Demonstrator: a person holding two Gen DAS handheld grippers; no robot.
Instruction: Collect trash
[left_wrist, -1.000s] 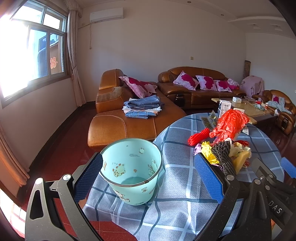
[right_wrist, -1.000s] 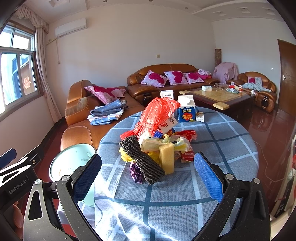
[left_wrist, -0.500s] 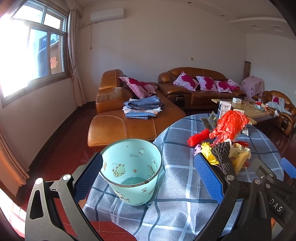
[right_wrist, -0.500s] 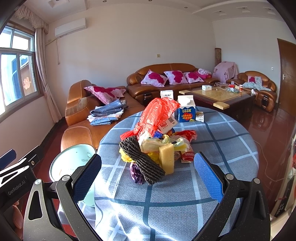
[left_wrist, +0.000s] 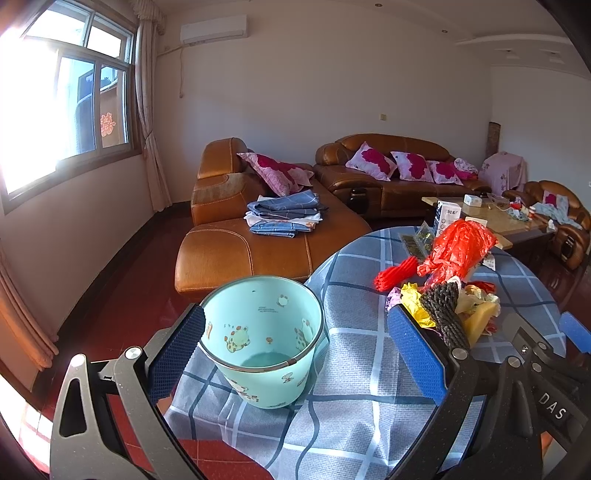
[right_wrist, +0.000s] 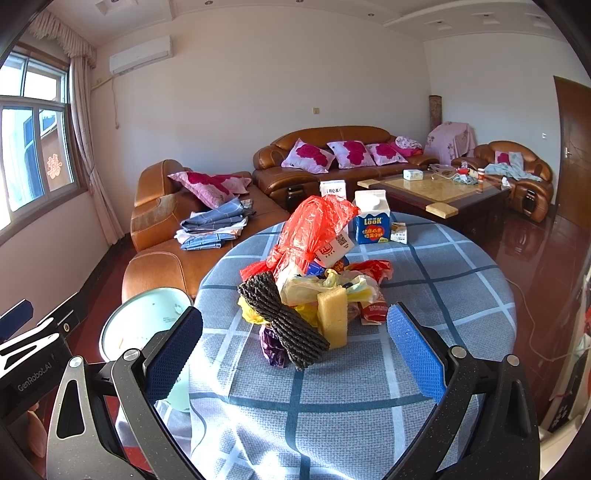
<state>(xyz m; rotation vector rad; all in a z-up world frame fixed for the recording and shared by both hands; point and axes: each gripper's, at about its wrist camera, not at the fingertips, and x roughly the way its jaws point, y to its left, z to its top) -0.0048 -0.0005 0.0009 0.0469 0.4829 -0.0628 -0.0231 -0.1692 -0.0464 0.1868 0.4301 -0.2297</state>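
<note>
With nothing yet between either pair of blue pads, the work looks to stand at its very start: the left gripper (left_wrist: 295, 350) hangs with its jaws spread wide, the mint bin (left_wrist: 263, 338) sitting between and just ahead of them at the table's near edge, while the right gripper (right_wrist: 295, 349) is equally spread and faces the trash heap (right_wrist: 314, 288) straight ahead of it on the checked tablecloth (right_wrist: 424, 295). The next move, I judge, is for the right gripper to go forward and close on whichever piece lies nearest, probably the dark foam net (right_wrist: 284, 319) or the yellow sponge (right_wrist: 332, 317) just beyond its fingertips, then carry it off to its left into the bin. Only the left view looks down into the bin, showing it to hold no trash; the right view catches just its rim, but alone shows the blue milk carton (right_wrist: 372, 221) behind the red bag (right_wrist: 314, 229).
</note>
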